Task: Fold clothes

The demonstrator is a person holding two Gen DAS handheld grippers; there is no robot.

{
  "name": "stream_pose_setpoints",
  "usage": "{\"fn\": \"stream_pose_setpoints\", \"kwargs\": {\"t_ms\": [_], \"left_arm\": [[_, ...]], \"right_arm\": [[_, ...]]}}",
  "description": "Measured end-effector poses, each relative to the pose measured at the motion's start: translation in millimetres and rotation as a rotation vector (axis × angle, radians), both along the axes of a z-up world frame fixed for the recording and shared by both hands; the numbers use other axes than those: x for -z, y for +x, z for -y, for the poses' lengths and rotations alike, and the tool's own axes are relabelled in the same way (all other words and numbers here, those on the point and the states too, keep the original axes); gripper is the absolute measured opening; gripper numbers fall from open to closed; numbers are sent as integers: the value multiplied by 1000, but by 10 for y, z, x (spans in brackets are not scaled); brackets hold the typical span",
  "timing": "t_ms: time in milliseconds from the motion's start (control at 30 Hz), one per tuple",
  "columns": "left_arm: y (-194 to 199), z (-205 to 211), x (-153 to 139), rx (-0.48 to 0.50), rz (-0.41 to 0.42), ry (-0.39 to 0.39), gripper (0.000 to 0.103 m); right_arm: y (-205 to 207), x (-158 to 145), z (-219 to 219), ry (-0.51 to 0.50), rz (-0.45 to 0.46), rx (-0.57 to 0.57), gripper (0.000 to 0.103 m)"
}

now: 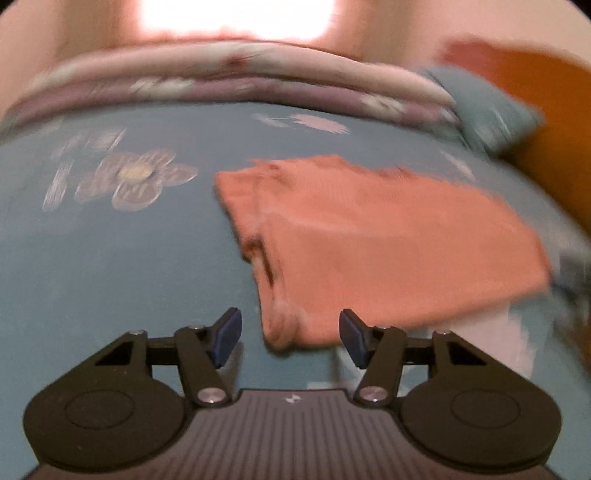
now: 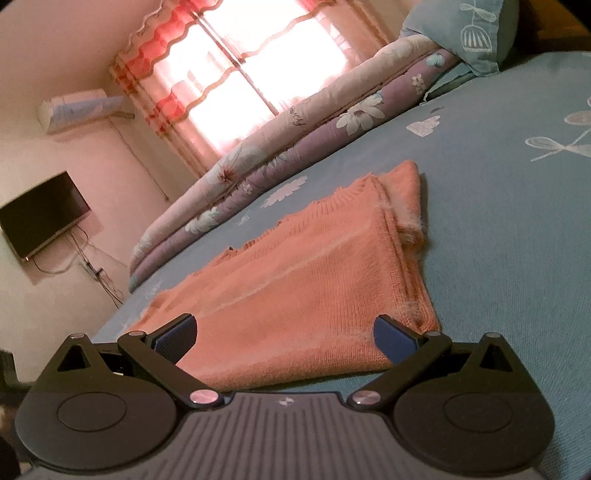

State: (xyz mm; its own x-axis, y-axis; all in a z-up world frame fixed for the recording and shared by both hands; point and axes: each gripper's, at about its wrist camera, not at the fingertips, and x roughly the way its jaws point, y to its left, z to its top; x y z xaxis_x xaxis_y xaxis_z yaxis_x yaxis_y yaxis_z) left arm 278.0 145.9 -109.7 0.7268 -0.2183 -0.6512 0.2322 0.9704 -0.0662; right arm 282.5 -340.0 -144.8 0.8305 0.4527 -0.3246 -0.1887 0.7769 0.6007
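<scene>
Sweater (image 2: 295,291) lies folded flat on the bed (image 2: 498,229), its near corners exposed for my next fold. Left gripper (image 1: 290,338) has fingers spread and empty around one corner; right gripper (image 2: 284,339) is spread wide over the near edge, pinching nothing.

Rolled floral quilt (image 2: 280,155) along teal bedsheet (image 2: 498,229); curtained window (image 2: 236,74), wall TV (image 2: 40,214).

Blue flower-printed bed (image 2: 498,258) with folded orange sweater (image 2: 295,295), rolled floral quilt (image 2: 295,147) and blue pillow (image 2: 461,33).

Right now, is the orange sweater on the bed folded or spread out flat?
Folded. The orange sweater lies on the blue bedsheet as a compact rectangle, with stacked layers showing along its edge in both views.
</scene>
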Motion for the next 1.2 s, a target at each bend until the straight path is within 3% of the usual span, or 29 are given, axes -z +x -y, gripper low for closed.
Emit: {"fn": "stream_pose_setpoints", "kwargs": {"t_ms": [167, 300, 367, 500, 667, 700, 767, 867, 967, 1067, 1200], "left_arm": [[-49, 40, 102, 178, 33, 181, 38], [-36, 58, 100, 283, 90, 339, 37], [-39, 98, 75, 354, 125, 375, 36], [-98, 222, 140, 498, 200, 456, 16], [-75, 0, 120, 498, 123, 386, 11], [-53, -60, 126, 482, 101, 375, 2], [-29, -189, 163, 405, 62, 403, 0], [-59, -390, -30, 326, 54, 252, 0], [-83, -367, -257, 335, 100, 124, 6], [33, -193, -331, 387, 123, 46, 14], [335, 33, -178, 351, 59, 76, 19]], "right_arm": [[5, 13, 27, 23, 3, 3, 103], [2, 13, 28, 25, 3, 4, 103], [-3, 19, 34, 31, 3, 6, 103], [0, 27, 47, 45, 4, 8, 103], [5, 26, 43, 44, 3, 10, 103], [6, 26, 43, 44, 3, 11, 103], [5, 29, 48, 47, 4, 11, 103], [6, 37, 59, 51, 5, 10, 103], [2, 42, 61, 53, 6, 11, 103], [-1, 44, 60, 54, 7, 12, 103], [-4, 42, 66, 56, 7, 12, 103]]}}
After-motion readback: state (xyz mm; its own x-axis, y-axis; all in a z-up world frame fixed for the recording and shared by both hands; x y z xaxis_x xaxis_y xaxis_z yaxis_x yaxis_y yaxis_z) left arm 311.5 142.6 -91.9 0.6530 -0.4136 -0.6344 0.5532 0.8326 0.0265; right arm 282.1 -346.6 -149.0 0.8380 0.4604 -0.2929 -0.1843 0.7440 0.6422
